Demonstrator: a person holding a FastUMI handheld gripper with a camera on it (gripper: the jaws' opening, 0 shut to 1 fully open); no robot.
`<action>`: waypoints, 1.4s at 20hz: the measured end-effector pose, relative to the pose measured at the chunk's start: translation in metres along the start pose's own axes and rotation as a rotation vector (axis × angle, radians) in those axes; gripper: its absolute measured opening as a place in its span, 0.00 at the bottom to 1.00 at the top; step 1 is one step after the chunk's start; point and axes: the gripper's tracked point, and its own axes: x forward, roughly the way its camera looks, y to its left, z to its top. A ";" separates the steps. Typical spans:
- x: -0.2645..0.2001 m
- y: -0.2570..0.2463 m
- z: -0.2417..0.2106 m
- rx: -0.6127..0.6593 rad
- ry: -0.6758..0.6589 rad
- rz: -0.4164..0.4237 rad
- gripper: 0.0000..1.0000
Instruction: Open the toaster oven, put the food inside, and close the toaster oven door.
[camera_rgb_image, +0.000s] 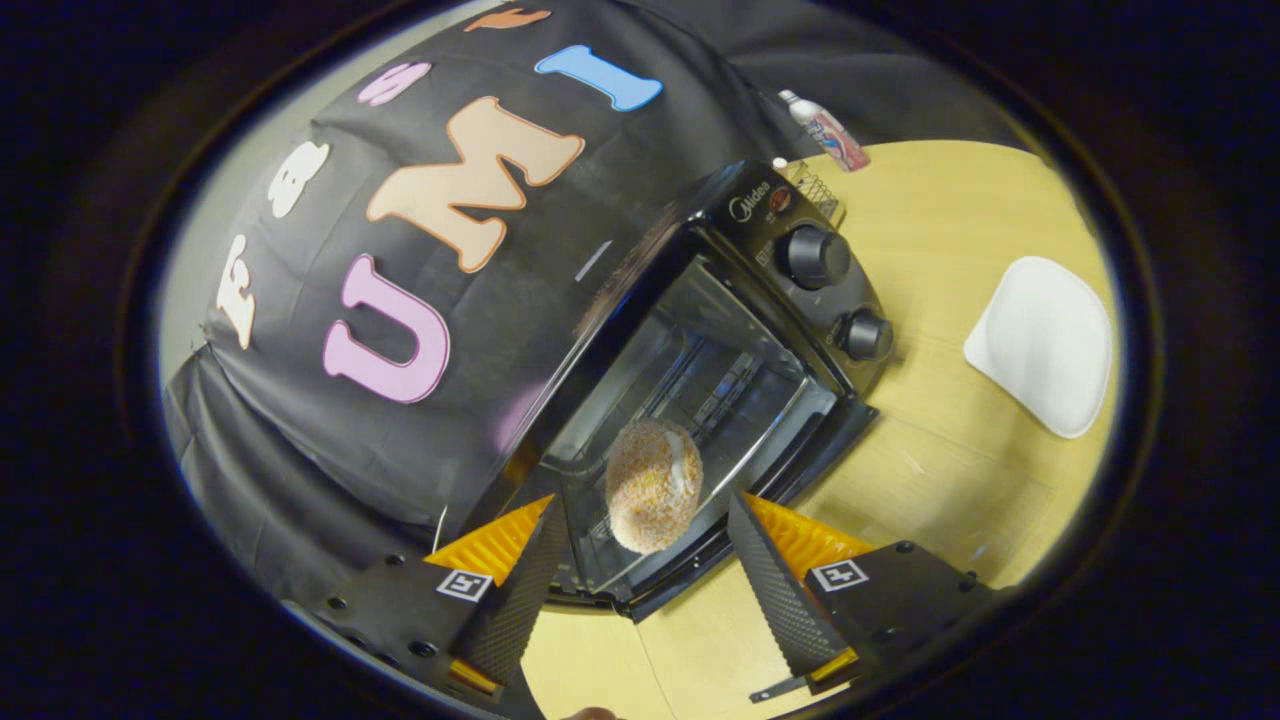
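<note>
The black toaster oven (760, 215) stands on the wooden table (950, 460) with its glass door (600, 560) let down towards me. Its two knobs (815, 256) sit on the panel beside the lit cavity, where a wire rack shows. A round crumb-coated piece of food (653, 485) lies at the cavity's mouth, over the door; I cannot tell whether it rests on the glass or on the rack. My gripper (642, 498) is open. The food sits between the two fingertips, just ahead of them, with a gap to each finger.
A white square plate (1042, 345) lies on the table beyond the oven's knob side. A small bottle (825, 130) and a wire basket (818, 190) stand behind the oven. The black cloth wall hangs close along the oven's other side.
</note>
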 end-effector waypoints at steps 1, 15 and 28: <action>-0.007 -0.001 0.000 -0.015 0.001 0.001 0.99; -0.096 -0.078 -0.027 -0.382 0.141 -0.142 1.00; -0.117 -0.165 -0.087 -0.850 0.401 -0.336 1.00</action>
